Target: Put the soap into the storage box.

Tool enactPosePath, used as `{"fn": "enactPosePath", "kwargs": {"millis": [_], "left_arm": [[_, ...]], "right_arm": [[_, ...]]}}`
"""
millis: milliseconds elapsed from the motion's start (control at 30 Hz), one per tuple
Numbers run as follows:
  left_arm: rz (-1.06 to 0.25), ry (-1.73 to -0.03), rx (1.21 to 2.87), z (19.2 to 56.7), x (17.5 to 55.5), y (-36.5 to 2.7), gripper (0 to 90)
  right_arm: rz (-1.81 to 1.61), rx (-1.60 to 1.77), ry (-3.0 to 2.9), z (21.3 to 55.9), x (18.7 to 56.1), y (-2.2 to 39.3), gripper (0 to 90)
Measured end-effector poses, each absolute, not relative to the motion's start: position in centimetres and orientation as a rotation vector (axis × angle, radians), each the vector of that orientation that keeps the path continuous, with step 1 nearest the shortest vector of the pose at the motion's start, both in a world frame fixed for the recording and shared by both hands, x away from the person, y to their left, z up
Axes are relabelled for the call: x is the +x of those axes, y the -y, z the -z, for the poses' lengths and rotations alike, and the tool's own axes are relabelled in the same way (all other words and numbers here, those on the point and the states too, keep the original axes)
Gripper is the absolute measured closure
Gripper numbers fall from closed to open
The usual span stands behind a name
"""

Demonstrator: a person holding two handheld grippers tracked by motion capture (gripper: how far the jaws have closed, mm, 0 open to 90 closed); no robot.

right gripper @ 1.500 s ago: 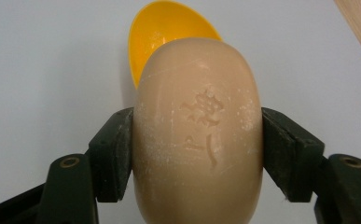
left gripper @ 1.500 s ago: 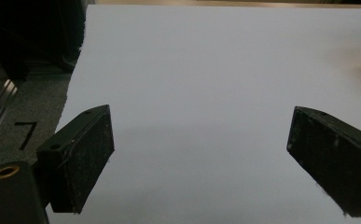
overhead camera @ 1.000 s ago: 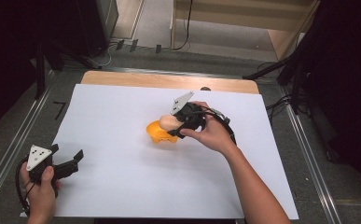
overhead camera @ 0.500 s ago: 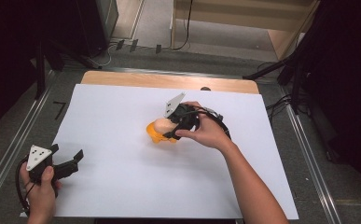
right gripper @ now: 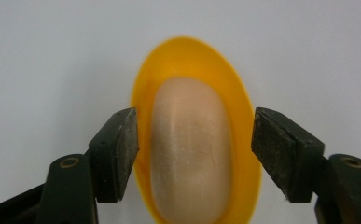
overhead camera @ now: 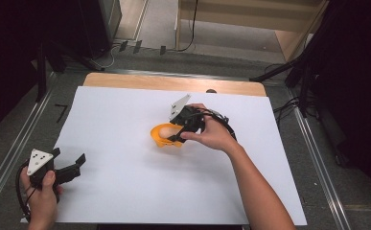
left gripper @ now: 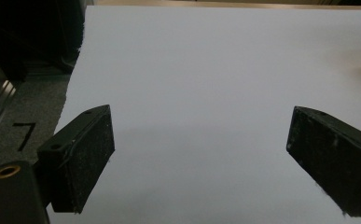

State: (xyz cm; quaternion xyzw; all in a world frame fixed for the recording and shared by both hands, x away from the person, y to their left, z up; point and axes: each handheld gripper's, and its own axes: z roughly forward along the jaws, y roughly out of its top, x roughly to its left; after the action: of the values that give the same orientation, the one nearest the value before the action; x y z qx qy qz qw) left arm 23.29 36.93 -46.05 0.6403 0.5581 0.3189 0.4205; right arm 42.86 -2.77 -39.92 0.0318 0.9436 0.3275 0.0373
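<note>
Orange bowl [overhead camera: 166, 136], frame centre on white sheet [overhead camera: 125, 191], holding a beige egg-shaped piece [right gripper: 190, 149]. Right gripper [right gripper: 194, 154] — jaws parted, straddling the bowl, apparently to grasp. Left gripper [overhead camera: 70, 167] — lower left, released, idle.

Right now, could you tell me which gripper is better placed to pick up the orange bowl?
Probably the right gripper: its open jaws straddle the orange bowl holding a beige object. The left gripper sits open at the sheet's near-left corner.
</note>
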Motion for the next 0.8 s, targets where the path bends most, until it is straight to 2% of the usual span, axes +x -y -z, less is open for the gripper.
{"fn": "enactPosePath", "kwargs": {"millis": [400,800], "left_arm": [[-0.799,-1.399,1.602,46.0,23.3,-36.9,8.3],[-0.801,-1.401,1.603,46.1,23.3,-36.9,8.3]], "right_arm": [[-1.027,0.217,-2.858,39.1,42.7,4.9,32.3],[-1.095,0.39,-2.788,39.0,42.2,9.3,29.6]]}}
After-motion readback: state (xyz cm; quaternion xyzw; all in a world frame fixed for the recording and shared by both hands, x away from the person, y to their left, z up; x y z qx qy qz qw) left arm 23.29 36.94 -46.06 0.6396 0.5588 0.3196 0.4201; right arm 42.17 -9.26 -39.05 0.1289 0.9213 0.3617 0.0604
